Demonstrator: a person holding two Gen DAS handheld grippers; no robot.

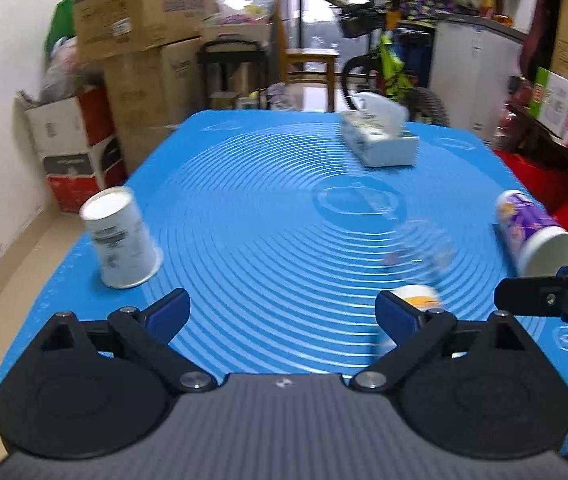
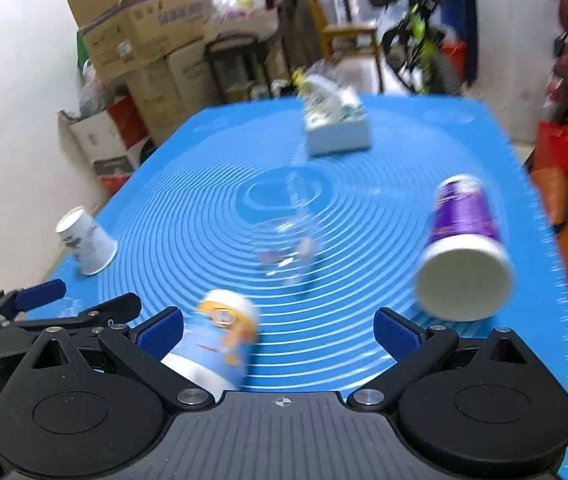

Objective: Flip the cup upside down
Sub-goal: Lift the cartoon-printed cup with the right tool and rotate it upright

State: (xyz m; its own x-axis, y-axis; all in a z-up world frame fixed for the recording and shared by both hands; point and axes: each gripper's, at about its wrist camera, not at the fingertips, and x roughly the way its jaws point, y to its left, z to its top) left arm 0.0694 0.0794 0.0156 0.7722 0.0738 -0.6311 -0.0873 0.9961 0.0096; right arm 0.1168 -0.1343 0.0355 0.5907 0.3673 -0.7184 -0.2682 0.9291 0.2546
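Several cups sit on a blue mat [image 1: 268,208]. A white printed cup [image 1: 120,238] stands upside down at the left, also in the right wrist view [image 2: 86,240]. A purple cup [image 1: 533,232] lies on its side at the right, its base facing the right wrist camera [image 2: 463,248]. A clear plastic cup [image 2: 291,240] lies near the middle, faint and blurred [image 1: 419,248]. A blue cartoon cup [image 2: 216,344] stands upside down by my right gripper's left finger; its top shows behind my left gripper's right finger [image 1: 417,296]. My left gripper [image 1: 282,314] and right gripper [image 2: 280,332] are open and empty.
A white tissue box [image 1: 379,136] sits at the far side of the mat [image 2: 335,120]. Cardboard boxes [image 1: 140,32], a chair [image 1: 309,68] and a bicycle [image 1: 391,64] stand beyond the table. The right gripper's finger [image 1: 539,296] reaches in at the left view's right edge.
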